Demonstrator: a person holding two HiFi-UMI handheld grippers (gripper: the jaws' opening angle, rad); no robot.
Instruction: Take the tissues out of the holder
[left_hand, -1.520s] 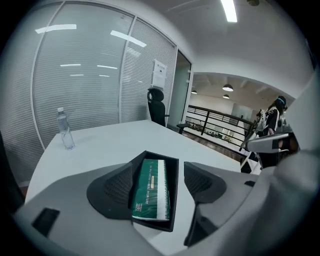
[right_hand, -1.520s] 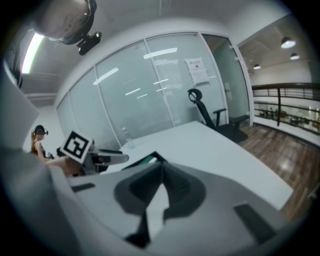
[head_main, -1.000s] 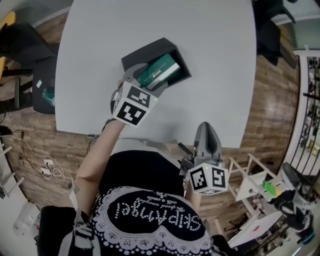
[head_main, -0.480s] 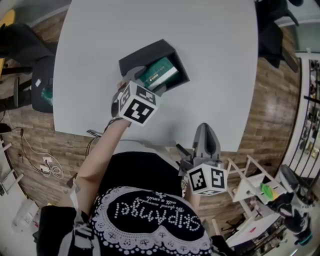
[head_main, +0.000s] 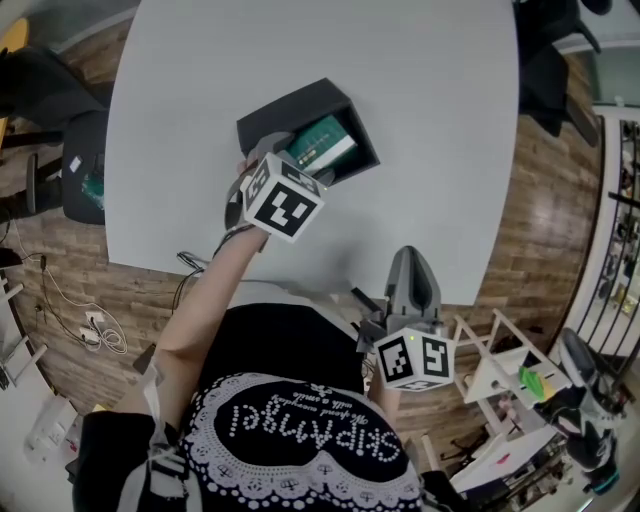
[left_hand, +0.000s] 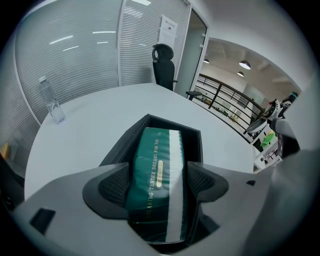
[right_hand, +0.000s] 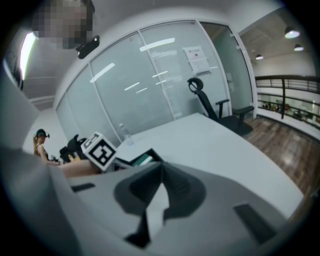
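Fingers of the left gripper (left_hand: 159, 181), which have just been opening, stand spread either side of the green tissue pack (left_hand: 156, 150), which lies inside the black holder (left_hand: 119, 146) on the grey tabletop (head_main: 430, 110). In the head view the right gripper (right_hand: 161, 169), fingers pressed together and empty, hangs at five o'clock from the holder, beyond the tabletop's edge.

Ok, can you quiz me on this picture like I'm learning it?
1. True or false: the tissues lie outside the holder.
2. The left gripper has its jaws: A shut tight, B astride the tissues, C round the holder's outside.
3. Fill in: the right gripper has its jaws ___.
Key: 1 false, they are in the holder. 2 B; its jaws have just been opening, tissues between them. 3 shut.
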